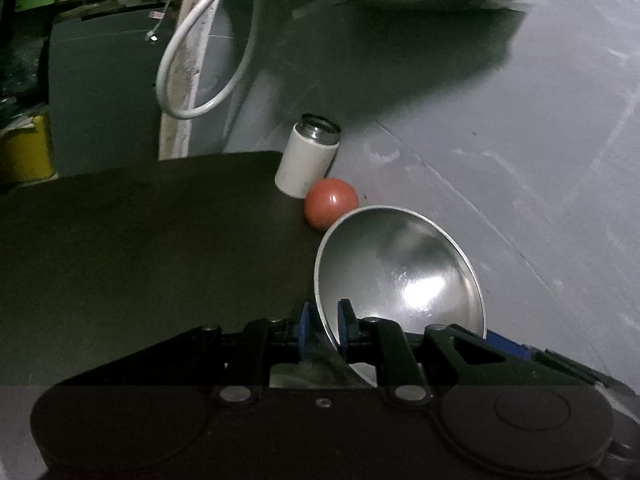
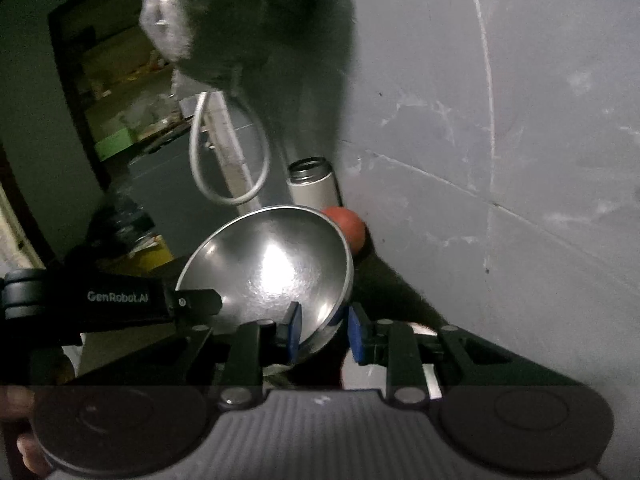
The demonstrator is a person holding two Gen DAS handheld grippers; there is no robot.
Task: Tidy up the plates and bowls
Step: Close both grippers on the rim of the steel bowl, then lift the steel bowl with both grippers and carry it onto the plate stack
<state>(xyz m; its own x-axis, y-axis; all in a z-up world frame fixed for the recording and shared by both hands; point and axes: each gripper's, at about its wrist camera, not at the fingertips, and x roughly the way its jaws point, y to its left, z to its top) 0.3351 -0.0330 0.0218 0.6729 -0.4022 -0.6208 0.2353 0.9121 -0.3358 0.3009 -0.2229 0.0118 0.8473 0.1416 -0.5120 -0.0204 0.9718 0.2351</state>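
The dark surface (image 1: 140, 240) carries, at its far corner by the grey wall, a white cylindrical flask with a metal mouth (image 1: 310, 156) and, just beside it, a red-orange ball (image 1: 330, 208). The shiny round steel bowl (image 1: 400, 276) is held tilted above the surface near that corner. The left tool (image 1: 325, 326) is clenched on its rim, and the right tool (image 2: 325, 330) also pinches its rim.

1 steel bowl (image 1: 400, 276) between jaws; ahead: 1 red ball (image 1: 331, 203), 1 white flask (image 1: 307, 158), 1 white cable loop (image 1: 196, 52).
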